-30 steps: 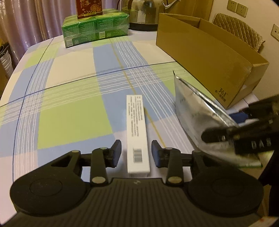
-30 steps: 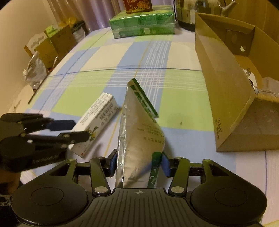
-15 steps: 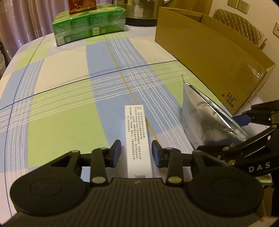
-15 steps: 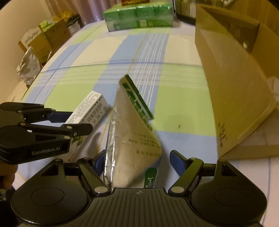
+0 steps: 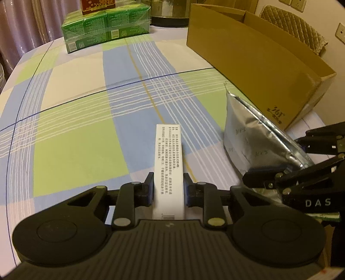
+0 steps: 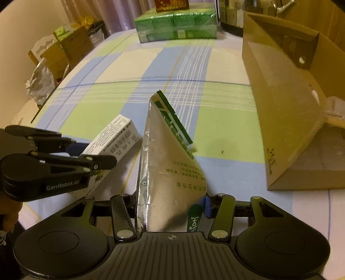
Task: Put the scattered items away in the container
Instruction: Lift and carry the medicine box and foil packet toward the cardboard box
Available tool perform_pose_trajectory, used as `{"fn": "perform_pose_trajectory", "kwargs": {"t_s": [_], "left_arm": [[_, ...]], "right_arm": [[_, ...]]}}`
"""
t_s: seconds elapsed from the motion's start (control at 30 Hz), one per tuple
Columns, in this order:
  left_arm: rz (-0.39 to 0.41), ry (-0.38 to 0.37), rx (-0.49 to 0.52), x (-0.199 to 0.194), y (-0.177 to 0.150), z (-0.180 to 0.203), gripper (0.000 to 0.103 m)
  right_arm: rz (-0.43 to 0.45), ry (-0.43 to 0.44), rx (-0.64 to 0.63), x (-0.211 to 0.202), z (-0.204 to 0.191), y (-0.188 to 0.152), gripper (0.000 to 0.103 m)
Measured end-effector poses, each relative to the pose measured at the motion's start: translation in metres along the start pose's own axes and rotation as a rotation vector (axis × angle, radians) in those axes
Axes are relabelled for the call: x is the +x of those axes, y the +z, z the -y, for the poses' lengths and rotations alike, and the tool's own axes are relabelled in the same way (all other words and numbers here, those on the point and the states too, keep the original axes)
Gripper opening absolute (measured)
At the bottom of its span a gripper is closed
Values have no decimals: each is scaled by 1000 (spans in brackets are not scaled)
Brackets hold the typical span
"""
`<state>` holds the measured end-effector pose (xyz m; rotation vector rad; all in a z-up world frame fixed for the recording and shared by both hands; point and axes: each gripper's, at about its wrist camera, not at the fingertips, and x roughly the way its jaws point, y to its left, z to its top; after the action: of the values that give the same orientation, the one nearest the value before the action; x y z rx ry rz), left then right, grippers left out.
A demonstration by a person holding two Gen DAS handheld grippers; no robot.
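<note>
A long white carton lies on the checked tablecloth, and my left gripper is shut on its near end. The right wrist view shows the same carton clamped by the left gripper. A silver foil pouch with green print stands upright between the fingers of my right gripper, which is shut on it; the left finger is hidden behind the foil. In the left wrist view the pouch sits in the right gripper. The open cardboard box stands to the right.
A shrink-wrapped green pack with a red box on top sits at the table's far end beside a steel kettle. A padded chair stands behind the cardboard box. Cartons and bags stand off the table's left edge.
My left gripper has slid forward and closed on the white carton. My right gripper opened half a second ago and has closed on the pouch again.
</note>
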<state>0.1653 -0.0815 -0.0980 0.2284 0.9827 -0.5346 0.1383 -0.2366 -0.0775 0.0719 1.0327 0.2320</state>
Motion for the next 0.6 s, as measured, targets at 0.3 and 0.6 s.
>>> {"fn": "perform_pose_trajectory", "kwargs": {"t_s": [0.3, 0.6], "left_arm": [[16, 5, 4, -25, -10, 18, 21], [45, 9, 22, -44, -6, 31, 21]], "right_arm": [[48, -1, 19, -32, 1, -13, 48], [92, 4, 36, -60, 5, -19, 48]]}}
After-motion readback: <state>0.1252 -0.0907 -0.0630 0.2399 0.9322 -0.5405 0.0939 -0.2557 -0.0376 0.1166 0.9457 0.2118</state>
